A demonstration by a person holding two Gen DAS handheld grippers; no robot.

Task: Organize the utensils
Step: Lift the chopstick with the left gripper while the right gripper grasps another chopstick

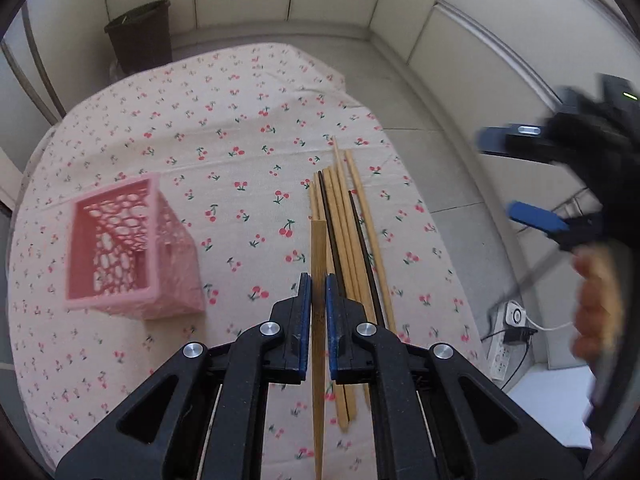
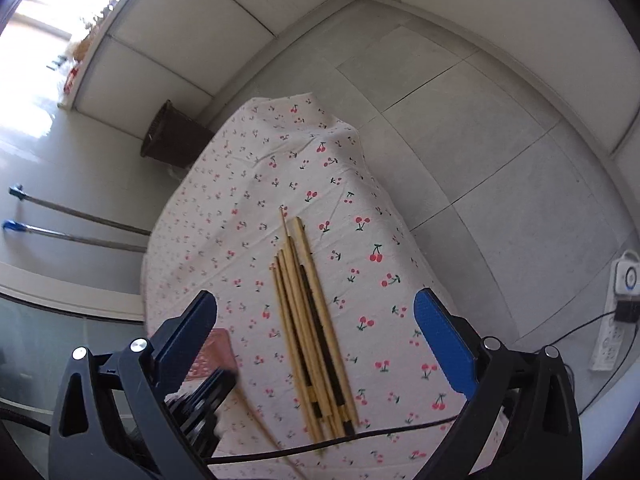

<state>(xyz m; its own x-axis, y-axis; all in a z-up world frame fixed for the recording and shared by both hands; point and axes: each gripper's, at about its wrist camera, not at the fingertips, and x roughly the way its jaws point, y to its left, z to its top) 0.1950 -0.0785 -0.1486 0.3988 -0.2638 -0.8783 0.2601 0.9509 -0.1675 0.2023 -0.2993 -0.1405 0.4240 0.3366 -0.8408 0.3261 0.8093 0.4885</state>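
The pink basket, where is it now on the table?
In the left wrist view the pink basket stands on the cherry-print cloth, left of the chopsticks and of the left gripper.

Left wrist view: looked steeply down along the left gripper (image 1: 318, 292) from close above the round table under a cherry-print cloth (image 1: 240, 120), facing a dark woven bin (image 1: 140, 34) by the wall.
Right wrist view: looked down from higher, off the table's side, past the right gripper (image 2: 316, 320).
Shared: the bundle of pale and dark wooden chopsticks (image 1: 348, 216) (image 2: 308, 320), cloth, bin and white power strip (image 2: 612, 320).
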